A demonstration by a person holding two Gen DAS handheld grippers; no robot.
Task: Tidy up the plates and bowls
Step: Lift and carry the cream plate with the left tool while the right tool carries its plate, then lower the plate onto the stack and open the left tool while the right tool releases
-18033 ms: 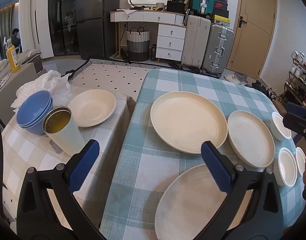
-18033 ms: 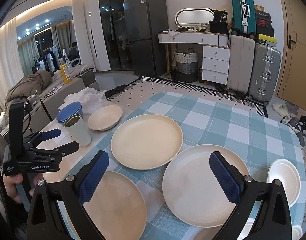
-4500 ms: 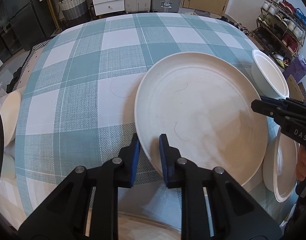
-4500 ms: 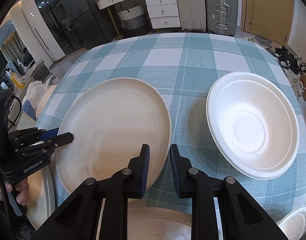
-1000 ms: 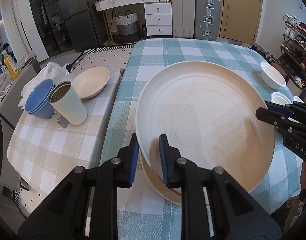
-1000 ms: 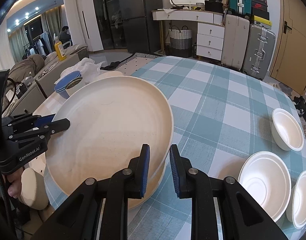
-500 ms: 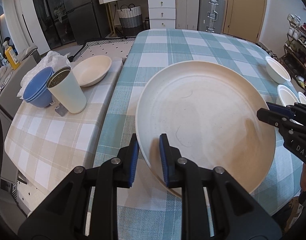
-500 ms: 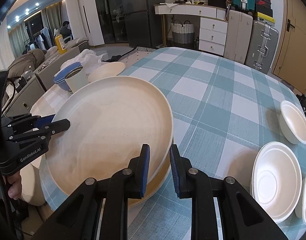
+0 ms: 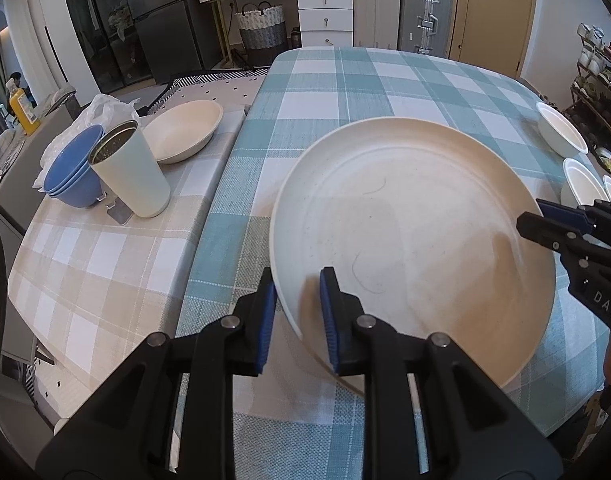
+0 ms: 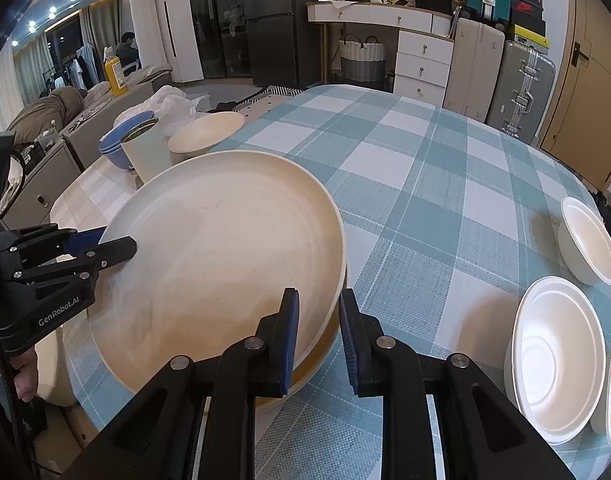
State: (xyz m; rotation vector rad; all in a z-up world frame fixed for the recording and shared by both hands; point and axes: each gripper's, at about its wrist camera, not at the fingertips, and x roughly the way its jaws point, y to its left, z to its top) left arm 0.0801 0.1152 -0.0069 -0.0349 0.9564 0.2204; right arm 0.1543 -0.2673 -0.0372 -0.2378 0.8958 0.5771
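Teal-checked tablecloth (image 9: 345, 80) across the frame, with a beige-checked side table (image 9: 85, 248) at left and drawers and suitcases at the top. At centre, a large cream plate (image 9: 413, 232) pinched at opposite rims: left gripper (image 9: 295, 312) clamped on the lower-left edge, right gripper (image 10: 317, 328) clamped on the lower-right edge, blue pads pressing both faces of the rim. Only in the right wrist view: a second plate (image 10: 317, 364) directly beneath the held one, rims nearly touching, plus two white bowls (image 10: 557, 356) in full at lower right and a third (image 10: 589, 240) above them. Clearer in the left wrist view: blue bowls (image 9: 71, 172), pale cup (image 9: 129, 172) and shallow cream bowl (image 9: 185, 132), grouped at upper left on the side table.
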